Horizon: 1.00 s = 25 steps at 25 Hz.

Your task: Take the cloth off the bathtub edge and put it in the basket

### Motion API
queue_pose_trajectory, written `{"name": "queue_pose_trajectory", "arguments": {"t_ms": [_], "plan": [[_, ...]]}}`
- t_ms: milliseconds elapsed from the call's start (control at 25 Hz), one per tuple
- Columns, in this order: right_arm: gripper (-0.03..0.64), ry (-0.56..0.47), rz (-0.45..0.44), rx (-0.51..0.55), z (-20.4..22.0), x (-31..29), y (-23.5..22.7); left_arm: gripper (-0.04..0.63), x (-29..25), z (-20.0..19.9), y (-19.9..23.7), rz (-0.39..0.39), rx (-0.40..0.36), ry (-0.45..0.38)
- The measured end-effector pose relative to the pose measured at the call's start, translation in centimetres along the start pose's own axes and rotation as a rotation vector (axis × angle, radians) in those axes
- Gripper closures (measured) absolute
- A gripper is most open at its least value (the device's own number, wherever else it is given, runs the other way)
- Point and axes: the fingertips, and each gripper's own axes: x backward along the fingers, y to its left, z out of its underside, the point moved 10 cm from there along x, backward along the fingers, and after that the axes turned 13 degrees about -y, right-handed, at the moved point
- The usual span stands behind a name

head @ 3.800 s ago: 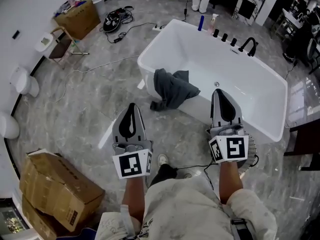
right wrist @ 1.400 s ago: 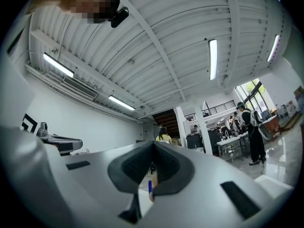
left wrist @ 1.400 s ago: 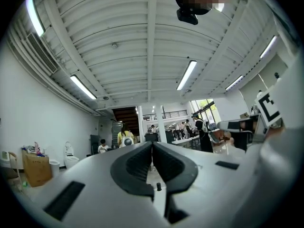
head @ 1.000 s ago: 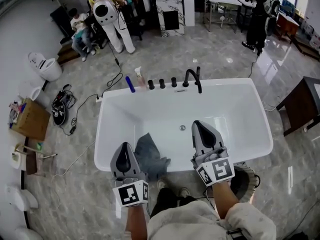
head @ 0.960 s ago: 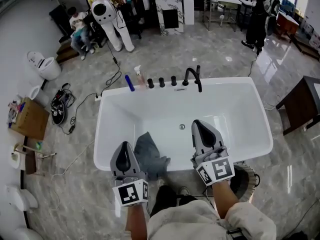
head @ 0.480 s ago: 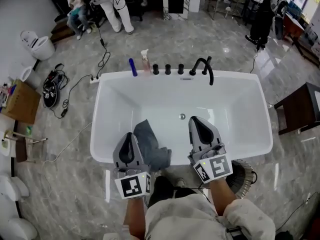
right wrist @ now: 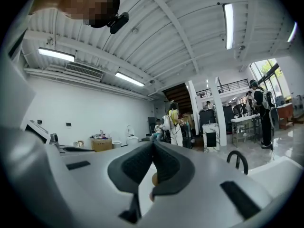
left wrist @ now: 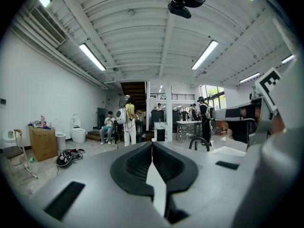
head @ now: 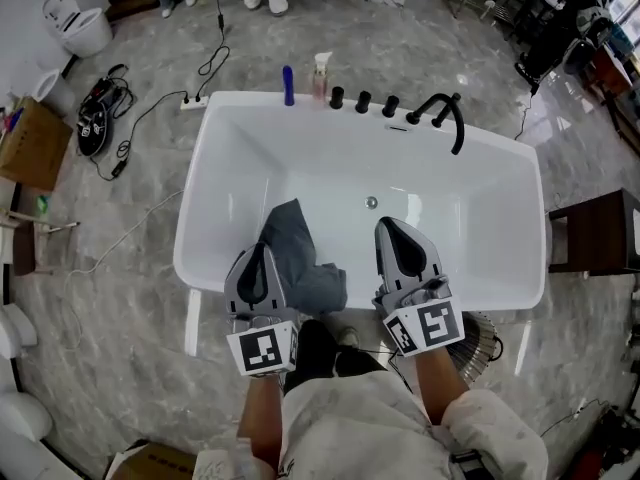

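Both claws are clenched, empty. My left gripper (head: 262, 251) hovers just left of the cloth (head: 300, 253), nearer to it than my right gripper (head: 393, 230). The cloth drapes over the bathtub's (head: 192, 208) near rim, with its long axis running away from me into the tub.

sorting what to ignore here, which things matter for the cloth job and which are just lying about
For the job:
cloth, draped over the near tub edge
bathtub
basket
left gripper and right gripper, both shut and empty

Lying about:
blue bottle
spray bottle
black tap
cardboard box
toilet
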Motion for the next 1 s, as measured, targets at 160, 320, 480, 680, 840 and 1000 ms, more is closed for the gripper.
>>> {"name": "queue_pose_trajectory", "arguments": {"t_ms": [160,320,480,680,840,1000], "plan": [[0.629,0.038,-0.021,-0.014,1.8,-1.3,1.4,0.591,0.1,2.4,1.6,0.001,-0.002,0.053],[0.629,0.071,-0.044,-0.014,3.2,-2.3,2.5,0.591,0.4,4.8,2.7,0.016,-0.016,0.103],[0.629,0.101,-0.053,-0.034,4.3,-3.1,3.7,0.591,0.8,7.0,3.5,0.055,-0.027,0.165],[0.629,0.139,-0.068,-0.034,5.5,-3.8,4.5,0.591,1.7,10.3,3.9,0.093,-0.048,0.242],[0.629,0.161,-0.065,-0.036,6.5,-4.0,4.7,0.591,2.8,13.5,4.1,0.130,-0.066,0.328],[0.629,0.181,-0.069,-0.032,7.1,-4.3,5.1,0.589,4.0,16.3,4.4,0.159,-0.085,0.409]]}}
